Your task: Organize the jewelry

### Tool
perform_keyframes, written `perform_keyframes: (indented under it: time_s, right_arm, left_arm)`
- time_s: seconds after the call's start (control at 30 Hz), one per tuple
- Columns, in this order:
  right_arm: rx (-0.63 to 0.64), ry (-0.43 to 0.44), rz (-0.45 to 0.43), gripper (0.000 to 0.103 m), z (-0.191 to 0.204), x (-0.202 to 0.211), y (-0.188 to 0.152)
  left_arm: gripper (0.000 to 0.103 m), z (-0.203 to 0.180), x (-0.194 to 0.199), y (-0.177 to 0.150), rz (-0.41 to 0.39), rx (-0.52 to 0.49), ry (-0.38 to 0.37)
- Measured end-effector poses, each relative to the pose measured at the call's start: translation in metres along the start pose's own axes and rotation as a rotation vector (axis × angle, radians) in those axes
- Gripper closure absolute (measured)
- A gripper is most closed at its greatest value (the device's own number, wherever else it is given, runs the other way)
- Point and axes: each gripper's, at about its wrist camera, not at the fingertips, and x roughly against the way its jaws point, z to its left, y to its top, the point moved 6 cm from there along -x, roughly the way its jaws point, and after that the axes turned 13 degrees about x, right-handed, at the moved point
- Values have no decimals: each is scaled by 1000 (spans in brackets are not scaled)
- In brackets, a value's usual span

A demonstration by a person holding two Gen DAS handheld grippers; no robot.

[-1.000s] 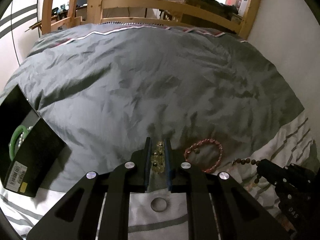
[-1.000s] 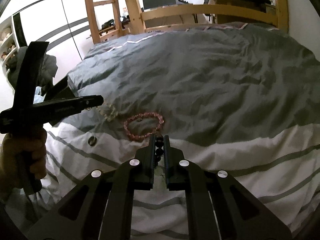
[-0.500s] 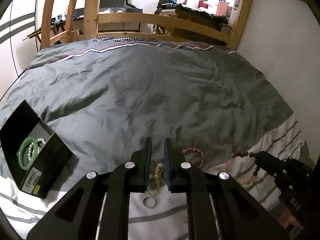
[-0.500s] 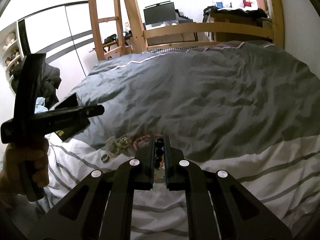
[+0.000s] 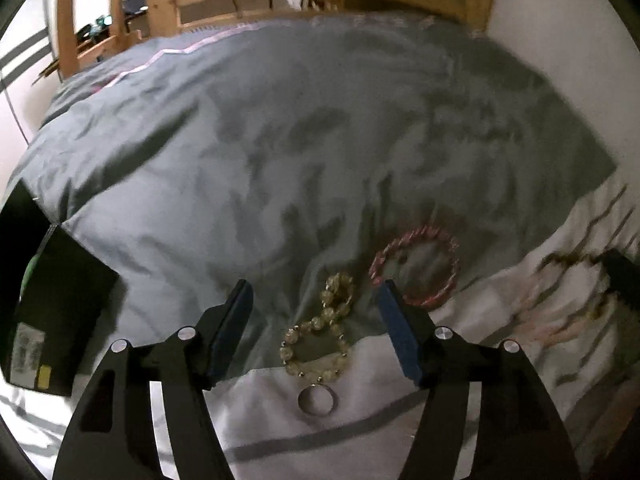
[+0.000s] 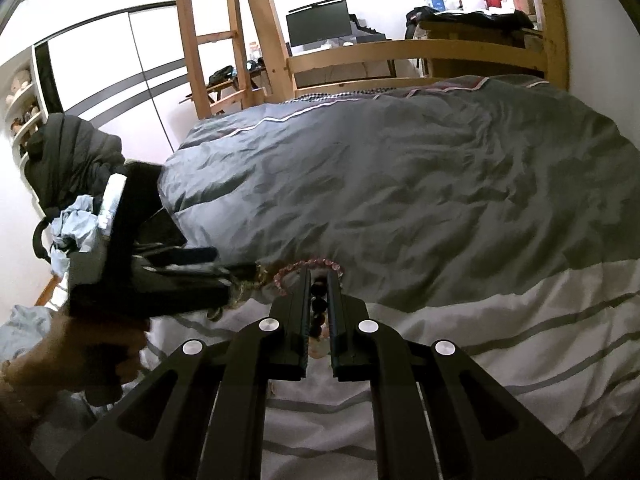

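Observation:
In the left wrist view my left gripper (image 5: 316,292) is open wide and empty over a yellow bead bracelet (image 5: 320,340) lying twisted on the bed. A pink bead bracelet (image 5: 416,268) lies just right of it and a silver ring (image 5: 318,400) just below. A black jewelry box (image 5: 44,308) sits at the left with something green inside. In the right wrist view my right gripper (image 6: 319,276) is shut on a dark bead bracelet (image 6: 318,304), held above the bed. The left gripper (image 6: 168,280) shows there too, near the pink bracelet (image 6: 312,266).
The bed has a grey duvet (image 6: 400,184) over a white striped sheet (image 6: 520,320). A wooden bed frame (image 6: 400,56) stands at the far end. A white wall (image 5: 568,40) runs along the right side. Dark clothes (image 6: 68,160) are piled at the left.
My left gripper let go of the yellow bracelet, which now lies on the bed, and its jaws opened wide. My right gripper still holds the dark beads and has risen a little.

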Motion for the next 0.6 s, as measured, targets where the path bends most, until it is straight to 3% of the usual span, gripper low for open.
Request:
perform_keyframes:
  time_s: [0.07,0.17,0.6]
  right_arm:
    - [3,0,-5,94,0,1,1]
    - [-7,-1,-18,94,-2,5,4]
    - [8,14,-70,94,13,28,28]
  left_arm:
    - [70,5,-13,-7,57,10,22]
    - [93,19,-13,-7,84,78,3]
    - [96,38,55,25,-57,200,-103]
